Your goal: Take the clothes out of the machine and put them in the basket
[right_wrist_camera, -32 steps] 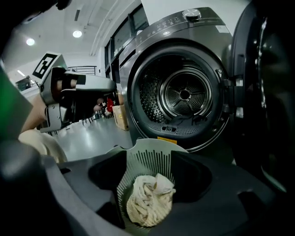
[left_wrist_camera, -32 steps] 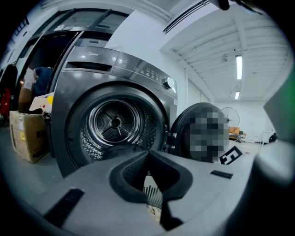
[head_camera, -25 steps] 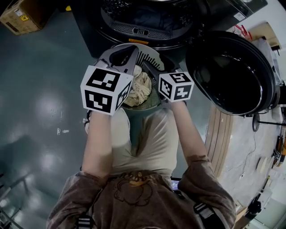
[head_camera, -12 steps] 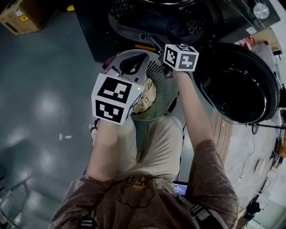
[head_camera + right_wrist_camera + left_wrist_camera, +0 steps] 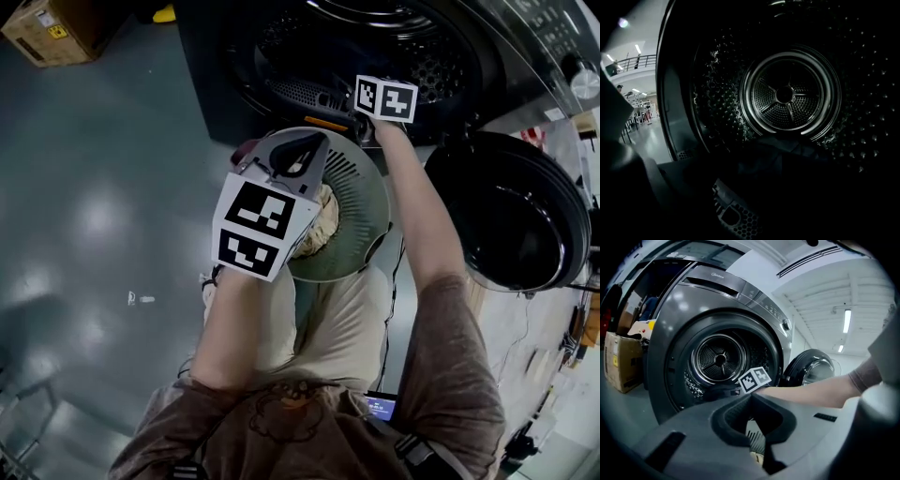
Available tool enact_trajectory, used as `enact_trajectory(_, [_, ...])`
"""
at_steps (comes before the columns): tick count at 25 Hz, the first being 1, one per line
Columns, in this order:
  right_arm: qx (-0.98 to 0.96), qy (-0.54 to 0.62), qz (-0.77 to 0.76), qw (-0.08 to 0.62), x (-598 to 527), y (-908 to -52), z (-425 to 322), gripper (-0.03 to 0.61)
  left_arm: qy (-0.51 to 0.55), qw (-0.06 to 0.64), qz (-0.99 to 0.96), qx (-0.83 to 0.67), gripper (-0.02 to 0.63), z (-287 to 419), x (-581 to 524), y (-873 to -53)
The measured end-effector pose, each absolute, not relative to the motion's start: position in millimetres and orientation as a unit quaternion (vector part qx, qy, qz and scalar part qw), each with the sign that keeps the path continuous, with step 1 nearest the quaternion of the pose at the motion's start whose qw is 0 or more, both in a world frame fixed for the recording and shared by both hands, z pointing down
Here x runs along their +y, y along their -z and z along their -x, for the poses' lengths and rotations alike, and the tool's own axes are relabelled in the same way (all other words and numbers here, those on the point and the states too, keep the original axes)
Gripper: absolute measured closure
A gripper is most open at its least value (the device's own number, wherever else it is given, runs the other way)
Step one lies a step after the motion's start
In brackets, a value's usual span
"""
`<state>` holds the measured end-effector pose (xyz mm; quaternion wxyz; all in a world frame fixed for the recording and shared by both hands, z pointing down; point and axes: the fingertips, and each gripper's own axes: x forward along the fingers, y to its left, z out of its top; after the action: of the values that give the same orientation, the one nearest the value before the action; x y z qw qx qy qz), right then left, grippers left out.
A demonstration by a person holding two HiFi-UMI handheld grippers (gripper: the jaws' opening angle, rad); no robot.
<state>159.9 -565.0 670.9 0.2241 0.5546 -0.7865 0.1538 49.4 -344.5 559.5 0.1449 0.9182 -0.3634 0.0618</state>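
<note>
Down in the grey basket (image 5: 364, 199) — one cream, crumpled garment (image 5: 317, 223).

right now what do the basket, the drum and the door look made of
Basket: grey moulded plastic, matte, slotted walls.
Drum: likely steel, shiny, perforated, catching glints.
Door: glossy dark bowl, probably glass or plastic; its reflections leave that open.

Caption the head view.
Left gripper holds the basket of cream cloth; right gripper, empty jaws just opening, reaches into the machine's drum.

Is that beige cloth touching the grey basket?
Touching: the head view shows the beige cloth lying inside the basket, resting against its slatted wall.
</note>
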Motion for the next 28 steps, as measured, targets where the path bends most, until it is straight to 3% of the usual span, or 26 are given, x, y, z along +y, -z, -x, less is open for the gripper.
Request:
enact_trajectory(12, [-0.756, -0.112, -0.507, 0.399, -611, -717, -159, 0.127, -0.066, 0.16, -0.92, -0.352, 0.607, -42, -363, -573])
enact_trajectory(23, [-0.735, -0.156, -0.44, 0.492, -622, -748, -166, 0.137, -0.065, 0.172, -0.92, -0.347, 0.607, -37, -370, -579])
enact_trajectory(28, [-0.731, -0.164, -0.43, 0.504, -619, -750, -164, 0.165, -0.063, 0.174, -0.919, -0.347, 0.607, -32, -369, -578])
